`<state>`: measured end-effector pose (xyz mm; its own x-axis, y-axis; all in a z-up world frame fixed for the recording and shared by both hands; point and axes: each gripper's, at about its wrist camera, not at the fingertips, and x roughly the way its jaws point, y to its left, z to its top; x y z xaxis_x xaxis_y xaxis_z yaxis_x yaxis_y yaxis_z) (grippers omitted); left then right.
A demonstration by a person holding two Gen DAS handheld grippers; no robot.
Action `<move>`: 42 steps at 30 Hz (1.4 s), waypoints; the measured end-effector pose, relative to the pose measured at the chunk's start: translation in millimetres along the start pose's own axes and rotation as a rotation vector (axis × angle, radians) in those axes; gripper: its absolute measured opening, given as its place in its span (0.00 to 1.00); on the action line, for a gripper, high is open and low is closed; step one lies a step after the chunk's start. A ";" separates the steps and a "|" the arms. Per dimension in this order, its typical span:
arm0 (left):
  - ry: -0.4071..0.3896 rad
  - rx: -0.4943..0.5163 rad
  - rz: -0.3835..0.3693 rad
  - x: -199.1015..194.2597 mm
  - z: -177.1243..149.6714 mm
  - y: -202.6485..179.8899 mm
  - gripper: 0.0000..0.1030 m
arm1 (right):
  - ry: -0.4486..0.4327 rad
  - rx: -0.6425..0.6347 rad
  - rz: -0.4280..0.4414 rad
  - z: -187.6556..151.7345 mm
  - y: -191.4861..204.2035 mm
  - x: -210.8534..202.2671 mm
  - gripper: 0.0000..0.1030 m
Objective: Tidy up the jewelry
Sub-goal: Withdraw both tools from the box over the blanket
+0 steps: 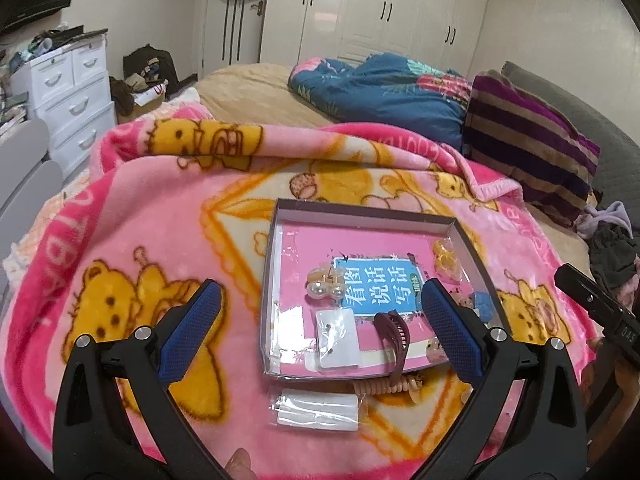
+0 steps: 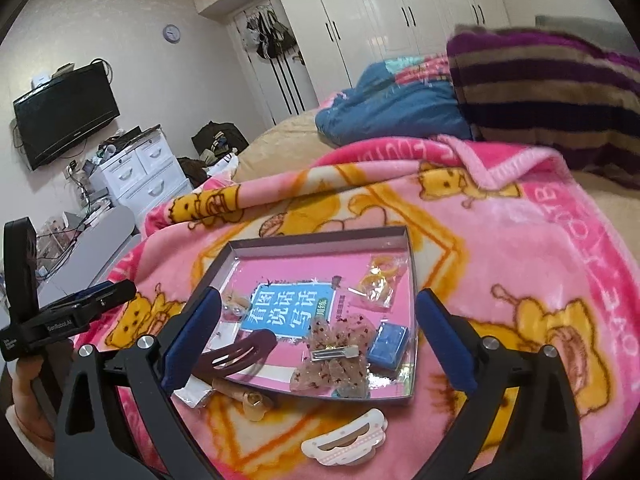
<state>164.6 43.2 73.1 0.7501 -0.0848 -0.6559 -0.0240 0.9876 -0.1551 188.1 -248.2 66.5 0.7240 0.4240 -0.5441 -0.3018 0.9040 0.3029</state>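
A: Tools first. The right tool (image 2: 316, 344) is spread wide with nothing between its blue fingers (image 2: 198, 332); it hangs above the near part of the tray (image 2: 320, 236). The left tool (image 1: 320, 320) is also released and carries nothing.

B: And the jewelry, where is it?

A: Most of it lies in the tray, which sits on the pink blanket (image 2: 520, 248) on the bed. Inside I see a lace bow clip (image 2: 336, 356), a small blue box (image 2: 390, 342), a bag with yellow pieces (image 2: 378, 284), pearl earrings (image 1: 326, 290), an earring card (image 1: 336, 338) and a dark red hair clip (image 1: 390, 332) that leans over the near rim.

B: So the task is almost finished?

A: I think it is well along, but not finished. Outside the tray, near its front edge, there remain a white scalloped hair clip (image 2: 344, 436), a clear packet with a white card (image 1: 316, 408) and a beige coiled piece (image 1: 384, 388). These should probably go into the tray too.
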 end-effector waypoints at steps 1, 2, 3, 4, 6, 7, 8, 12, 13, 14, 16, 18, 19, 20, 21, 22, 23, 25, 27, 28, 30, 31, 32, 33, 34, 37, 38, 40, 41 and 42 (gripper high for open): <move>-0.004 -0.001 -0.004 -2.4 0.4 -0.2 0.91 | -0.003 -0.004 0.004 0.6 1.6 -3.3 0.94; -0.010 -0.003 -0.007 -6.7 1.1 -0.5 0.91 | -0.005 -0.003 0.007 1.4 2.4 -5.8 0.94; -0.014 -0.005 -0.006 -9.4 1.3 -0.3 0.91 | -0.007 -0.003 0.008 1.7 3.1 -8.1 0.94; -0.023 -0.006 -0.007 -13.6 1.4 -0.5 0.91 | -0.010 -0.004 0.009 2.3 4.3 -10.7 0.94; -0.033 -0.010 -0.008 -19.4 0.4 0.1 0.91 | -0.016 -0.012 0.012 3.2 6.8 -16.8 0.95; -0.038 -0.013 -0.009 -22.7 -0.8 0.9 0.91 | -0.020 -0.017 0.014 3.4 8.3 -20.2 0.95; -0.041 -0.015 -0.010 -25.2 -2.3 1.6 0.91 | -0.023 -0.021 0.014 3.7 9.3 -22.5 0.95; -0.054 -0.022 0.005 -35.0 -6.2 4.4 0.91 | -0.036 -0.022 0.022 4.1 11.3 -31.3 0.95; -0.058 -0.023 0.009 -38.1 -6.9 5.1 0.91 | -0.038 -0.024 0.024 4.2 12.0 -33.2 0.95; -0.062 -0.025 0.012 -40.5 -7.4 6.0 0.91 | -0.039 -0.026 0.026 3.9 12.6 -34.5 0.95; -0.070 -0.031 0.012 -45.5 -9.0 7.5 0.91 | -0.041 -0.032 0.029 3.2 14.4 -38.3 0.95; -0.071 -0.030 0.016 -49.6 -11.9 7.9 0.91 | -0.041 -0.034 0.036 2.0 14.9 -41.2 0.95; -0.071 -0.028 0.021 -50.6 -13.4 7.7 0.91 | -0.043 -0.035 0.036 0.9 15.1 -43.0 0.95; -0.070 -0.021 0.028 -51.7 -16.2 7.0 0.91 | -0.043 -0.036 0.036 0.1 15.4 -44.4 0.95; -0.067 -0.018 0.033 -51.6 -17.9 6.4 0.91 | -0.040 -0.038 0.039 -1.4 15.8 -45.5 0.95; -0.063 -0.017 0.036 -51.3 -19.9 5.8 0.91 | -0.038 -0.039 0.042 -3.2 15.8 -46.9 0.95; -0.059 -0.016 0.034 -51.1 -23.3 5.1 0.91 | -0.037 -0.042 0.041 -5.6 15.7 -48.5 0.95; -0.047 -0.012 0.037 -50.1 -29.2 3.3 0.91 | -0.030 -0.046 0.040 -9.8 15.0 -50.5 0.95; -0.043 -0.002 0.051 -49.8 -33.8 1.8 0.91 | -0.021 -0.044 0.040 -15.1 14.0 -52.6 0.95; -0.042 0.007 0.062 -50.2 -36.5 0.2 0.91 | -0.014 -0.047 0.041 -17.6 13.3 -53.7 0.95; -0.043 0.014 0.065 -51.0 -40.3 -0.4 0.91 | -0.013 -0.051 0.032 -21.8 12.1 -56.2 0.95; -0.039 0.015 0.065 -50.9 -41.9 -0.9 0.91 | -0.009 -0.053 0.031 -23.9 11.0 -57.6 0.95; -0.033 0.016 0.065 -50.9 -43.8 -1.4 0.91 | -0.008 -0.053 0.030 -26.1 10.3 -58.7 0.95; -0.032 0.016 0.067 -51.3 -45.6 -1.8 0.91 | -0.007 -0.051 0.027 -28.0 9.3 -59.8 0.95; -0.030 0.015 0.070 -51.6 -47.9 -2.1 0.91 | -0.002 -0.047 0.027 -30.2 7.7 -60.7 0.95; -0.022 0.017 0.073 -52.8 -53.6 -4.3 0.91 | 0.013 -0.045 0.027 -35.7 6.3 -61.8 0.95; -0.018 0.021 0.075 -52.7 -55.9 -5.3 0.91 | 0.017 -0.048 0.027 -37.3 6.4 -62.1 0.95; -0.011 0.026 0.079 -53.3 -59.5 -6.9 0.91 | 0.022 -0.052 0.027 -41.3 6.4 -63.6 0.95; -0.009 0.028 0.081 -54.1 -62.0 -7.4 0.91 | 0.027 -0.056 0.027 -43.6 6.5 -64.3 0.95; -0.006 0.030 0.083 -54.3 -63.1 -7.9 0.91 | 0.032 -0.060 0.028 -45.5 6.7 -64.8 0.95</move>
<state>82.4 31.7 63.3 0.7505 -0.0017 -0.6608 -0.0669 0.9947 -0.0785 111.0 -267.1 68.2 0.6947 0.4501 -0.5611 -0.3592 0.8929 0.2716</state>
